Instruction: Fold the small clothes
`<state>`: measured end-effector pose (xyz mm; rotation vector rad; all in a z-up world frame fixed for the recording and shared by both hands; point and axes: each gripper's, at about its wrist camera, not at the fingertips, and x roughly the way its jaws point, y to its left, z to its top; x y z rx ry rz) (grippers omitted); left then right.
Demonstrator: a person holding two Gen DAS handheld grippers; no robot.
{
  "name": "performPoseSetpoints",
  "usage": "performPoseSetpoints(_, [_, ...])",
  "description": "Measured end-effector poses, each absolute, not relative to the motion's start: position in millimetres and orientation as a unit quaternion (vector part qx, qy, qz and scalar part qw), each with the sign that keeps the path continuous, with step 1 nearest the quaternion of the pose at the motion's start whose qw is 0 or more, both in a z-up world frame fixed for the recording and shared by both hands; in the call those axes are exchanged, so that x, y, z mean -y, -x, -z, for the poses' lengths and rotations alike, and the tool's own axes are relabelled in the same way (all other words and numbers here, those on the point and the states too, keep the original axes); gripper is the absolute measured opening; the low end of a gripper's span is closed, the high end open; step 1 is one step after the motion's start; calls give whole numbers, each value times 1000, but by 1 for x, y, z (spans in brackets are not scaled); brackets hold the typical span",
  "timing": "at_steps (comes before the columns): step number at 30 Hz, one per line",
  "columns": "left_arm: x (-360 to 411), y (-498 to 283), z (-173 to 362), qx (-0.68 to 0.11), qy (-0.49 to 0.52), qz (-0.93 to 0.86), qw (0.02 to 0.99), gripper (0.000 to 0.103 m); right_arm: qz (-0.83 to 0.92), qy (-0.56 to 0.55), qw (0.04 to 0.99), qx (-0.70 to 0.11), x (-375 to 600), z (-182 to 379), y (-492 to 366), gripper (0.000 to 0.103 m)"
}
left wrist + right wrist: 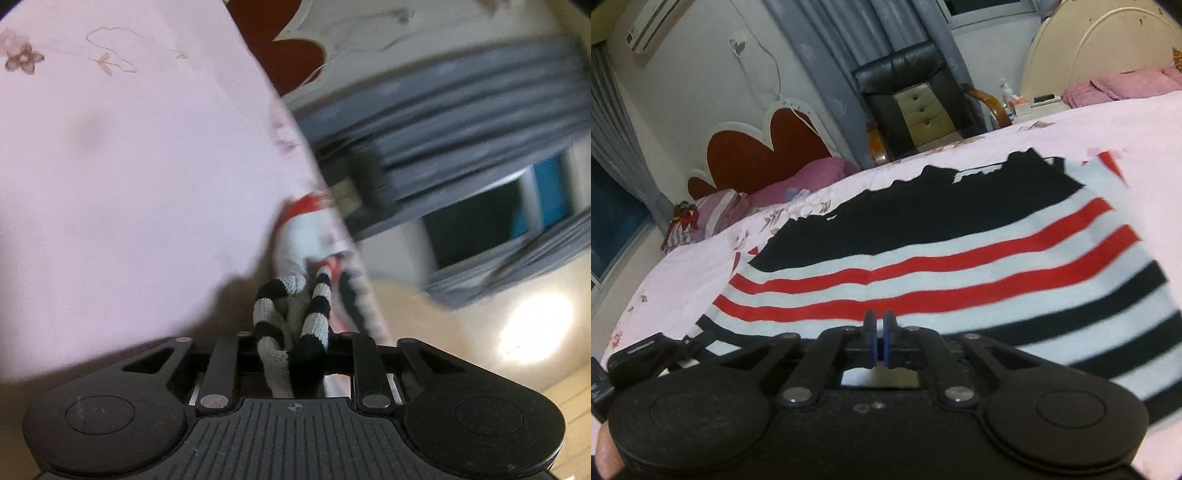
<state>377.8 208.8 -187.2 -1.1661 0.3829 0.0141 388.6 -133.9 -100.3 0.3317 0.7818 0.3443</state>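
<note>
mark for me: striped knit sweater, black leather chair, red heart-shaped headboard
striped knit sweater, black, white and red (923,266), right wrist view, on a red stripe mid-body
black leather chair with wooden arms (905,79), right wrist view, on the backrest
red heart-shaped headboard with white trim (768,155), right wrist view, on the red panel

Left hand-held gripper (291,354) fingertips hidden under bunched striped sweater (295,325); curtains (461,122) blurred

both grippers are matte black plastic: the left gripper (295,354) has a ribbed centre plate with a small crosshair mark at twelve o'clock, round discs at three and nine, silver rivets; the right gripper (879,328) has blue-edged fingertips (870,325).
</note>
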Motion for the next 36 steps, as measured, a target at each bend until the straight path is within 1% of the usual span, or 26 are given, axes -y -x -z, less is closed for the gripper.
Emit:
performPoseSetpoints(2, [-206, -376, 177, -153, 540, 18, 827, 21, -171, -155, 896, -379, 128, 101, -393, 3])
performPoseSetpoints(3, [-203, -378, 175, -153, 532, 23, 832, 21, -175, -152, 896, -379, 125, 102, -395, 3])
performPoseSetpoints(7, [-209, -387, 191, -181, 554, 13, 812, 21, -177, -144, 893, -388, 118, 110, -399, 3])
performPoseSetpoints(10, [-212, -387, 196, -195, 550, 12, 812, 21, -177, -142, 892, -391, 116, 115, -399, 1])
performPoseSetpoints(13, [-212, -389, 190, -188, 553, 26, 811, 21, -171, -142, 893, -392, 116, 122, -400, 0])
performPoseSetpoints(16, [-207, -394, 168, -172, 546, 53, 818, 21, -170, -152, 892, -390, 118, 125, -403, 0])
performPoseSetpoints(19, [-188, -412, 132, -163, 522, 93, 832, 21, -170, -180, 886, -393, 124, 130, -408, 0])
performPoseSetpoints(24, [-128, -446, 71, -184, 447, 173, 858, 21, -169, -228, 874, -395, 134, 136, -410, 0])
performPoseSetpoints(27, [-84, -467, 54, -212, 401, 204, 868, 21, -169, -261, 860, -404, 144, 138, -412, 0])
performPoseSetpoints(29, [-54, -483, 56, -241, 381, 218, 866, 21, -161, -309, 844, -408, 163, 136, -412, 0])
performPoseSetpoints(30, [-39, -490, 60, -258, 372, 225, 863, 21, -148, -336, 842, -395, 180, 132, -408, 0])
performPoseSetpoints(31, [-21, -499, 67, -282, 358, 233, 859, 21, -137, -362, 839, -382, 198, 130, -404, 7])
performPoseSetpoints(33, [7, -510, 83, -326, 336, 242, 850, 21, -100, -418, 828, -359, 244, 131, -392, 10])
performPoseSetpoints(35, [39, -516, 108, -377, 307, 249, 838, 22, -67, -469, 813, -339, 287, 136, -379, 20])
performPoseSetpoints(36, [52, -517, 115, -393, 284, 249, 838, 23, -52, -495, 804, -327, 310, 139, -369, 21])
